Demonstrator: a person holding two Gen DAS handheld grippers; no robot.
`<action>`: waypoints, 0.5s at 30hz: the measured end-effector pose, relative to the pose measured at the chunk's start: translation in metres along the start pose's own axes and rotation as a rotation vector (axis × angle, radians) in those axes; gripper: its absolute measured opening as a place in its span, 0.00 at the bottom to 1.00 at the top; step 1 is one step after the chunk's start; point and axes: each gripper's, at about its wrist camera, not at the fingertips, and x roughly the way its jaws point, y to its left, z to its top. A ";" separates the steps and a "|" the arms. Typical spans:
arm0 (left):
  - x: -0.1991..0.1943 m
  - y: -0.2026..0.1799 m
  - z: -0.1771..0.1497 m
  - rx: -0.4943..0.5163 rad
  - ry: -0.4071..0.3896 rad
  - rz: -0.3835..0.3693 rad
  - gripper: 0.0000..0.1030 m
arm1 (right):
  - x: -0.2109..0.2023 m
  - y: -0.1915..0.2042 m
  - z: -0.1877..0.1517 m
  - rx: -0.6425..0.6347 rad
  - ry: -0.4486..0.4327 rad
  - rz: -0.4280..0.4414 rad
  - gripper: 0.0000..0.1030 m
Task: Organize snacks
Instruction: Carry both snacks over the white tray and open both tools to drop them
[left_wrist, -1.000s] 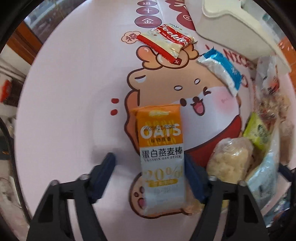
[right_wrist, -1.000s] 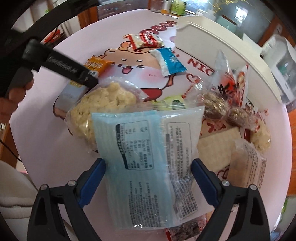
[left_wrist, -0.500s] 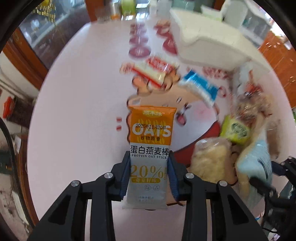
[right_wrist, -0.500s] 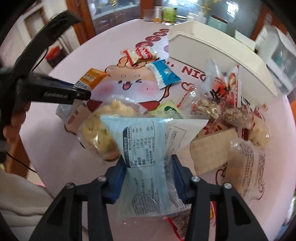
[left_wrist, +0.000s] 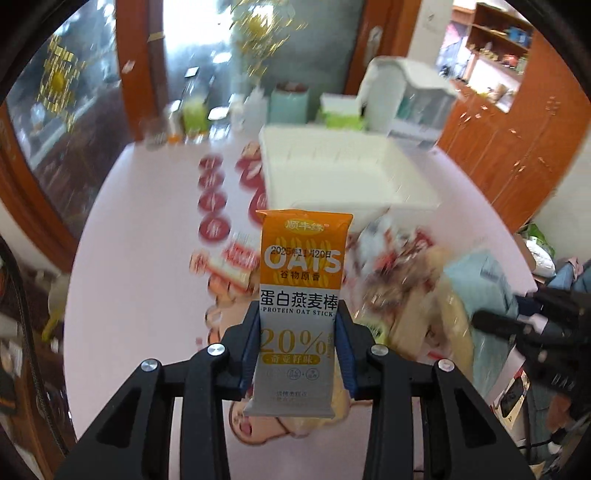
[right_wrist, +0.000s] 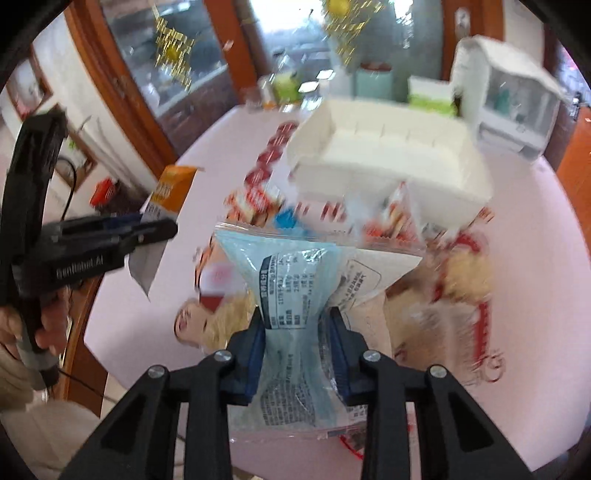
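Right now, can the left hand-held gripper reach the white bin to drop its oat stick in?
Probably yes. The left hand-held gripper holds the oat stick lifted above the table, and the white bin stands open ahead, with only loose snacks lying low between them.

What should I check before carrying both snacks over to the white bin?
1. Left gripper shut on the oat stick packet: ok.
2. Right gripper shut on the blue packet, film bunched between the pads: ok.
3. Both packets lifted off the pink table: ok.
4. White bin open, nothing seen inside: ok.
5. Grippers apart from each other: ok.
6. Loose snacks under the path: cannot tell, blurred.
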 end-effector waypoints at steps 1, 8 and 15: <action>-0.004 -0.004 0.005 0.013 -0.018 0.000 0.35 | -0.010 -0.002 0.009 0.005 -0.026 -0.019 0.31; -0.020 -0.032 0.070 0.076 -0.126 0.029 0.36 | -0.061 -0.033 0.079 0.013 -0.170 -0.137 0.31; 0.030 -0.049 0.152 0.033 -0.052 0.032 0.36 | -0.061 -0.085 0.150 0.035 -0.241 -0.142 0.31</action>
